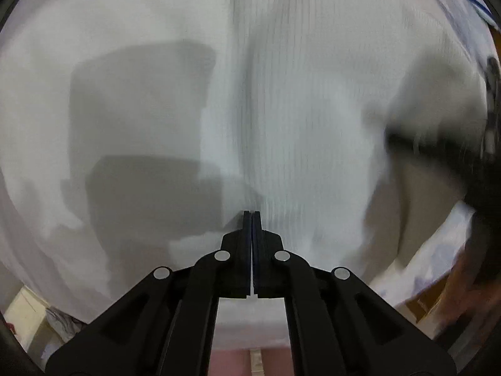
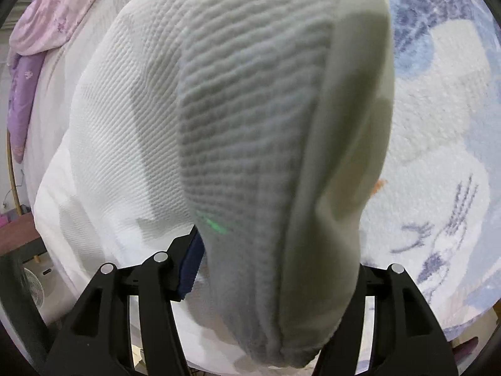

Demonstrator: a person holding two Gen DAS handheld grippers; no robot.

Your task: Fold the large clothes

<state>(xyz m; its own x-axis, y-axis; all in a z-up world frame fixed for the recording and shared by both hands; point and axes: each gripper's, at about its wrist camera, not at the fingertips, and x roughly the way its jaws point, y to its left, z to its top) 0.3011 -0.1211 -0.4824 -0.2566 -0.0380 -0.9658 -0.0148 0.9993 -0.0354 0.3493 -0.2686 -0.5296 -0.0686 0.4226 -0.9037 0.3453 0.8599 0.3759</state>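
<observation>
A large white ribbed garment (image 1: pixel 297 109) lies spread out and fills most of the blurred left wrist view. My left gripper (image 1: pixel 252 216) hovers over it, shut, with nothing visible between its pads. In the right wrist view a thick fold of the same garment (image 2: pixel 250 125) hangs between the wide-apart jaws of my right gripper (image 2: pixel 275 241) and hides the right finger. The blue pad of the left finger (image 2: pixel 191 263) shows its face beside the fold and does not press on it. The rest of the white cloth (image 2: pixel 109 125) spreads out below to the left.
A blue and white patterned blanket (image 2: pixel 438 156) lies at the right, also seen as a strip (image 1: pixel 422 269). Pink and purple floral fabric (image 2: pixel 47 15) hangs at the top left. A fan (image 2: pixel 34 288) stands low on the left. A dark blurred shape (image 1: pixel 438 147) sits at the right edge.
</observation>
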